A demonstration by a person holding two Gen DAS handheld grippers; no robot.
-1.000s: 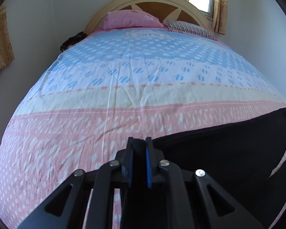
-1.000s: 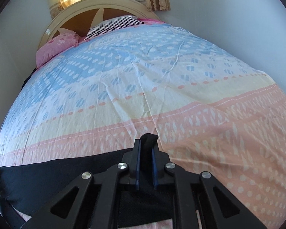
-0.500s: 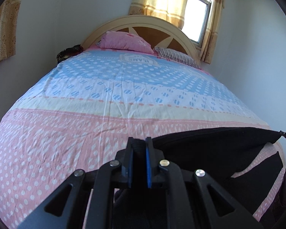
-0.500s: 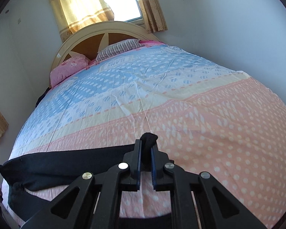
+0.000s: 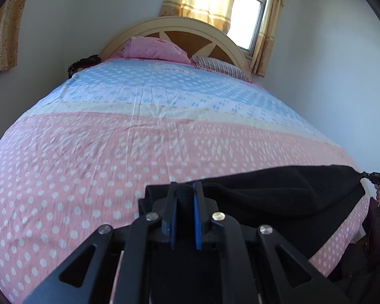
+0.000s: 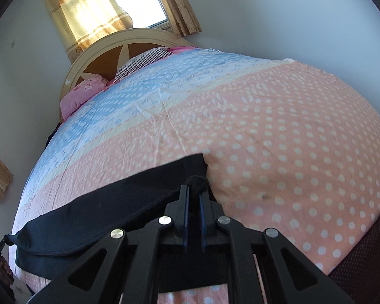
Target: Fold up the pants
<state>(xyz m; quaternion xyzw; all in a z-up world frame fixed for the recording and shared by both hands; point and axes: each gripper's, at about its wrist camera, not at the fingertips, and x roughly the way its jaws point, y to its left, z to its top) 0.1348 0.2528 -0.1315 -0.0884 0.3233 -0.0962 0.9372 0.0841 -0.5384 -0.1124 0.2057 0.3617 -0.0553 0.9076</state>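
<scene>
Black pants (image 5: 278, 197) stretch across the near end of the bed (image 5: 114, 152), pulled taut between both grippers. My left gripper (image 5: 185, 190) is shut on one corner of the pants, a fold of black cloth pinched between its blue pads. At the far right edge of the left wrist view the right gripper (image 5: 367, 174) holds the other corner, with a hand behind it. In the right wrist view my right gripper (image 6: 193, 190) is shut on a bunched corner of the pants (image 6: 101, 215). The left gripper (image 6: 2, 243) shows at that view's far left edge.
The bed has a pink, cream and blue dotted sheet (image 6: 278, 139). A pink pillow (image 5: 154, 49) and a striped pillow (image 5: 220, 67) lie by the arched headboard (image 5: 179, 29). A curtained window (image 5: 245, 15) sits behind; walls close in on both sides.
Both grippers have drawn back toward the foot of the bed, dragging the pants with them. More of the sheet, headboard and window now show. Both grips have held.
</scene>
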